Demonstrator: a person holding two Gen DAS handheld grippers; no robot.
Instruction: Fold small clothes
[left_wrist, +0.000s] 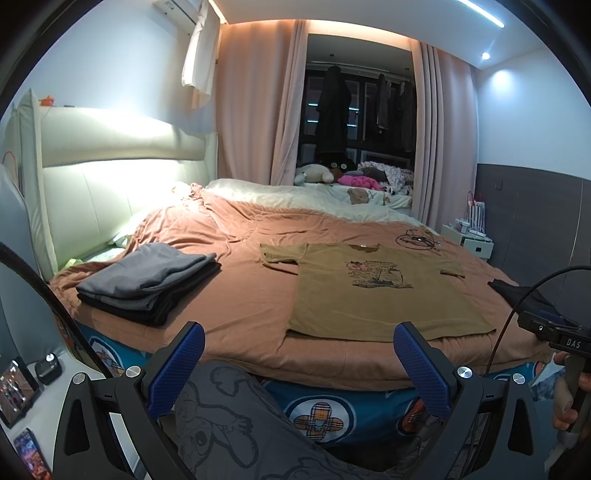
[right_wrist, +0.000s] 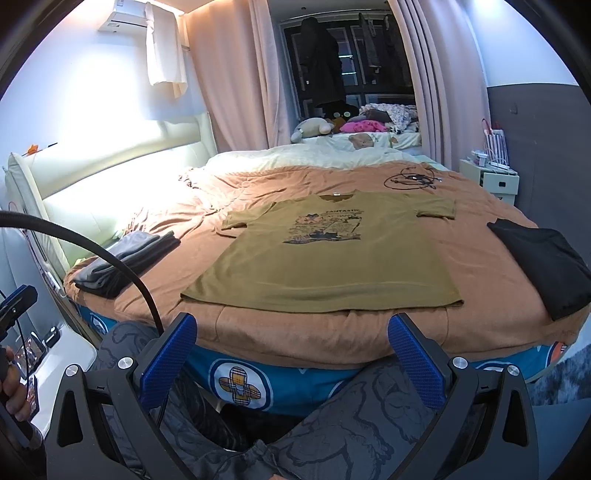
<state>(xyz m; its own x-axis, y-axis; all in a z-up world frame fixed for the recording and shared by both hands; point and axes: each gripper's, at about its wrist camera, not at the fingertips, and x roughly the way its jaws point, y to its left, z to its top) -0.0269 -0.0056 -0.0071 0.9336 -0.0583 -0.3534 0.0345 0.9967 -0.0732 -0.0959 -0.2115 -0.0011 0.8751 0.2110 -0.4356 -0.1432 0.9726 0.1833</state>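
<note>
An olive-brown T-shirt (left_wrist: 373, 291) (right_wrist: 325, 254) with a dark chest print lies flat and spread out on the orange-brown bedcover, hem toward me. My left gripper (left_wrist: 297, 341) hangs open at the bed's near edge, just short of the hem, holding nothing. My right gripper (right_wrist: 293, 330) is open too, in front of the hem and off the cloth. A folded stack of grey and black clothes (left_wrist: 147, 280) (right_wrist: 122, 262) sits at the bed's left. A folded black garment (right_wrist: 546, 262) (left_wrist: 517, 293) lies at the right.
A coiled black cable (right_wrist: 410, 181) lies on the cover beyond the shirt. A nightstand with a phone (left_wrist: 27, 452) and a small screen stands at left. A white bedside cabinet (right_wrist: 487, 179) is at far right. Patterned grey trousers (left_wrist: 236, 417) fill the foreground.
</note>
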